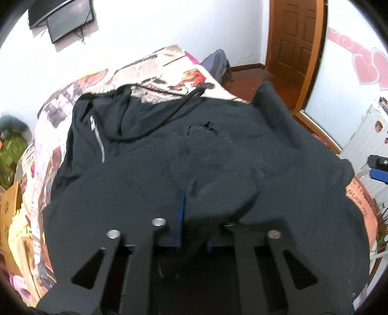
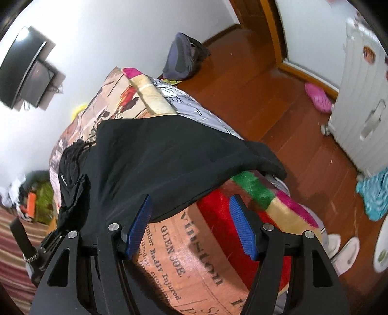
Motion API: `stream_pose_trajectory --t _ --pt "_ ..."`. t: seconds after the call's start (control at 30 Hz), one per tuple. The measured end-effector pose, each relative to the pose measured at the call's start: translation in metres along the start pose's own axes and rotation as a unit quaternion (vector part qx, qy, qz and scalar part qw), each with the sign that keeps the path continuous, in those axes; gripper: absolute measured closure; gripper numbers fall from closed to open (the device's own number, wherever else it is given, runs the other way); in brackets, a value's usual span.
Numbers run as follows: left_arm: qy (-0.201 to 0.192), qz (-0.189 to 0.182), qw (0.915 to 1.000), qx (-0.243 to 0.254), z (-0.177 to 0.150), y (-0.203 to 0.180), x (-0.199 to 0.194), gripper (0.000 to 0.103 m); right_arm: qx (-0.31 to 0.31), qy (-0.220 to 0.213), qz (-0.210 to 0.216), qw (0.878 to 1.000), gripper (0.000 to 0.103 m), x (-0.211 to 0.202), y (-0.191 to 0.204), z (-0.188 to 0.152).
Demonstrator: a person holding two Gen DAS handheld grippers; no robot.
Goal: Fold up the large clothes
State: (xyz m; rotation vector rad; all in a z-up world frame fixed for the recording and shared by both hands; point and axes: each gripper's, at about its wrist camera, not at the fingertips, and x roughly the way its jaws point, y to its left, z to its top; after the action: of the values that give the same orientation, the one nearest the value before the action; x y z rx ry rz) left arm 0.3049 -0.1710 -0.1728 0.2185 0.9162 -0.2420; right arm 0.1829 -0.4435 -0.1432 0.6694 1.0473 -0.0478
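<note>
A large black hooded garment (image 1: 150, 169) with a silver zip and a drawstring lies spread over a bed with a printed blanket (image 1: 155, 72). My left gripper (image 1: 191, 203) is shut on a bunched fold of the black fabric near its front edge; cloth covers most of the blue pads. In the right wrist view the same black garment (image 2: 169, 157) drapes over the blanket (image 2: 189, 261). My right gripper (image 2: 191, 218) is open and empty at the garment's near hem, its left blue pad (image 2: 139, 225) beside the cloth edge.
A wooden door (image 1: 295, 36) and red-brown floor (image 2: 278, 109) lie beyond the bed. A purple bag (image 2: 181, 58) sits on the floor by the wall. A white cabinet (image 2: 363, 97) stands right. A wall screen (image 1: 68, 19) hangs upper left. Clutter lies left of the bed.
</note>
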Motion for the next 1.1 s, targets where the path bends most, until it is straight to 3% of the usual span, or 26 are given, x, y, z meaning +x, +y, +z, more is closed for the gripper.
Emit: stream_pose_trajectory --t 0.13,0.27,0.37,0.43,0.57,0.77,0.8,0.97,1.1 --pt "-0.011 -0.012 0.9999 0.005 0.003 -0.005 -0.007 0.093 0.014 0.015 0.000 1.000 0.041 0.010 -0.008 0.003" --pt "0.026 -0.028 0.9992 0.007 -0.003 -0.008 0.009 0.092 0.035 0.043 0.022 0.998 0.041 0.026 -0.017 0.008" --pt "0.026 -0.015 0.9993 0.021 -0.006 -0.015 0.009 0.090 0.053 0.055 0.031 0.997 0.041 0.037 -0.023 0.013" --pt "0.027 -0.012 0.9991 0.030 -0.006 -0.018 0.006 0.085 0.055 0.056 0.030 0.996 0.041 0.041 -0.025 0.017" --pt "0.028 -0.055 0.9978 0.023 -0.005 -0.019 -0.008 0.056 0.058 0.059 0.023 0.996 0.041 0.052 -0.029 0.028" --pt "0.010 -0.051 0.9985 0.017 -0.003 -0.019 -0.027 0.053 0.065 0.061 -0.009 0.996 0.042 0.076 -0.033 0.043" --pt "0.006 -0.051 0.9986 0.013 -0.003 -0.017 -0.030 0.052 0.065 0.058 -0.013 0.996 0.044 0.078 -0.032 0.044" --pt "-0.008 -0.029 0.9995 0.006 -0.004 -0.005 -0.042 0.049 0.057 0.038 -0.042 0.997 0.077 0.076 -0.026 0.051" --pt "-0.004 -0.018 0.9998 -0.005 -0.006 0.009 -0.043 0.049 0.020 0.010 -0.064 0.998 0.089 0.059 -0.012 0.053"
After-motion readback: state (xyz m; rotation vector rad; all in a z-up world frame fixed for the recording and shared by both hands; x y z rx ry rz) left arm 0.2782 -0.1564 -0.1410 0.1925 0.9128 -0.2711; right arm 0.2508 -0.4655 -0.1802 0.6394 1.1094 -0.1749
